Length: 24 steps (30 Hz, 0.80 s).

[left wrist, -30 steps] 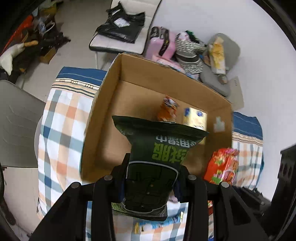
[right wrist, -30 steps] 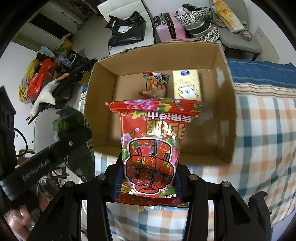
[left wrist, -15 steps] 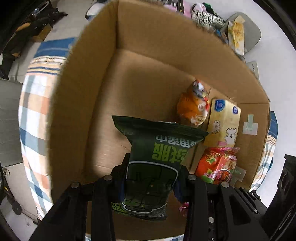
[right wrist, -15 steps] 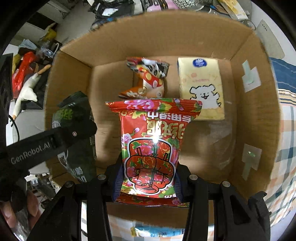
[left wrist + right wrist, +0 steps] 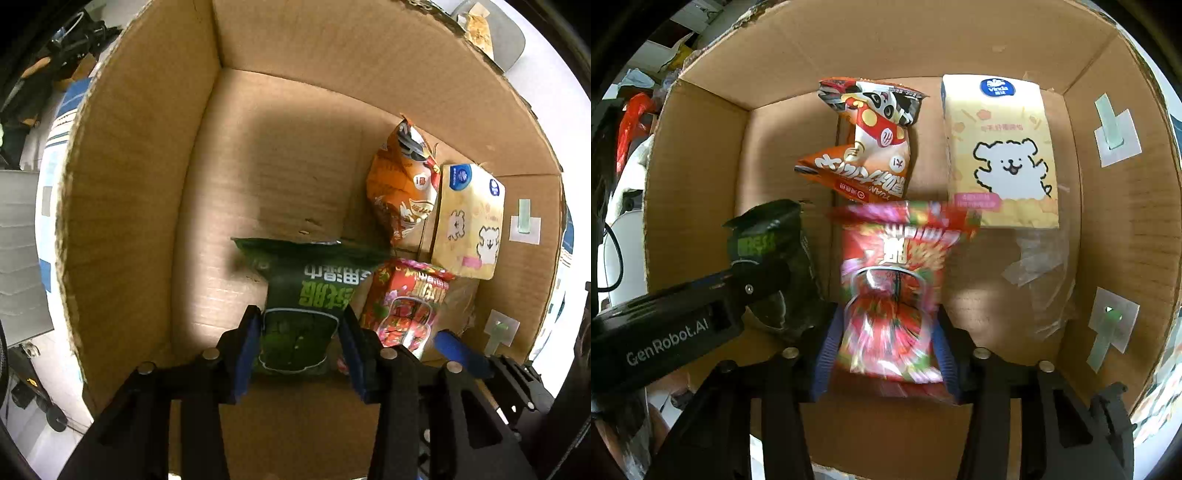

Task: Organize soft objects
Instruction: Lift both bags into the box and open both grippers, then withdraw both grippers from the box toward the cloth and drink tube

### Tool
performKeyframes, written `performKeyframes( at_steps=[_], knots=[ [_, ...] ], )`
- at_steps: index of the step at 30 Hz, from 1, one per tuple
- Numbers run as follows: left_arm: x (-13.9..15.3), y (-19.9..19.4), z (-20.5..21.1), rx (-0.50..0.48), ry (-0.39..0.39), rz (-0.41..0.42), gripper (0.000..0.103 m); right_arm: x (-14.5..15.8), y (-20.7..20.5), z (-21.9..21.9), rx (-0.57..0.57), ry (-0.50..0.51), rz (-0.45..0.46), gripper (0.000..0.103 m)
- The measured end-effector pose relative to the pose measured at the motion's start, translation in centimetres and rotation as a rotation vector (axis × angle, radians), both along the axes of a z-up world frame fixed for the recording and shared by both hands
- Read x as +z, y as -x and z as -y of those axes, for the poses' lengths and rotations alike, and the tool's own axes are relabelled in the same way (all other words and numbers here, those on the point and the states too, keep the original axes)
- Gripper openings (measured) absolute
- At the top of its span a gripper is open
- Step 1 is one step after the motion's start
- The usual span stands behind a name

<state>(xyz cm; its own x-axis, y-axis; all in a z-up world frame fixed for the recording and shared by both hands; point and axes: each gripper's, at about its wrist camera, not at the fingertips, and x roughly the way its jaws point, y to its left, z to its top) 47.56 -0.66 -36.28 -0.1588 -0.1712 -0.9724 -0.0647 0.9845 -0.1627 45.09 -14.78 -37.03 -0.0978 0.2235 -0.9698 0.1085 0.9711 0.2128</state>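
Observation:
Both grippers reach down into a cardboard box (image 5: 129,184) (image 5: 694,166). A dark green snack packet (image 5: 310,291) (image 5: 768,236) sits between the fingers of my left gripper (image 5: 301,314) (image 5: 750,280), whose jaws are opening; the packet has slipped lower. My right gripper (image 5: 889,314), its blue pad (image 5: 454,347) showing in the left wrist view, is opening too. The red flowered packet (image 5: 890,277) (image 5: 402,306) between its fingers is blurred and dropping. An orange snack packet (image 5: 871,147) (image 5: 402,184) and a yellow tissue pack (image 5: 1001,147) (image 5: 469,218) lie at the box's far side.
Bare box floor (image 5: 277,147) lies left of the orange packet. Tape patches (image 5: 1115,136) stick to the right wall, and clear tape (image 5: 1034,266) lies on the floor. Outside the box are a checked cloth (image 5: 59,122) and a grey chair (image 5: 18,240).
Both grippers sank from above the box to deep inside it. Both sets of jaws have widened, and the green and red packets have slid down away from the cameras.

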Motion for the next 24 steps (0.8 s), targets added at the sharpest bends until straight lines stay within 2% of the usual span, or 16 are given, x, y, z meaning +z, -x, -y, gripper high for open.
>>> performKeyframes(
  at_steps=[6, 7, 8, 12, 14, 16, 17, 18, 19, 24],
  knots=[
    [2.5, 1.3, 0.2, -0.012, -0.041, 0.081, 0.040, 1.5, 0.4, 0.3, 0.011, 0.027, 0.035, 0.070],
    [3.2, 1.7, 0.2, -0.016, -0.053, 0.103, 0.040, 1.8, 0.5, 0.4, 0.013, 0.032, 0.043, 0.076],
    [3.7, 2.0, 0.3, -0.019, -0.061, 0.123, 0.043, 2.2, 0.7, 0.6, 0.012, 0.040, 0.051, 0.083],
    [6.4, 3.6, 0.6, -0.035, -0.103, 0.223, 0.060, 3.6, 2.0, 1.7, 0.003, 0.072, 0.083, 0.092],
    [7.9, 4.2, 0.0, -0.038, -0.113, 0.262, 0.066, 4.1, 2.9, 2.4, -0.008, 0.078, 0.096, 0.101],
    [9.1, 5.2, 0.1, -0.039, -0.128, 0.308, 0.066, 4.9, 3.7, 3.0, -0.014, 0.100, 0.118, 0.101],
    [9.7, 5.6, 0.1, -0.039, -0.132, 0.326, 0.074, 5.4, 4.0, 3.0, -0.018, 0.107, 0.128, 0.101],
    [10.3, 6.1, 0.1, -0.039, -0.131, 0.343, 0.089, 5.8, 4.4, 3.2, -0.023, 0.116, 0.141, 0.101],
    [11.0, 6.4, -0.4, -0.038, -0.129, 0.357, 0.094, 6.3, 4.7, 3.3, -0.029, 0.122, 0.151, 0.101],
    [13.5, 8.8, -0.7, -0.025, -0.114, 0.426, 0.094, 9.0, 6.2, 3.6, -0.035, 0.163, 0.221, 0.101]
  ],
)
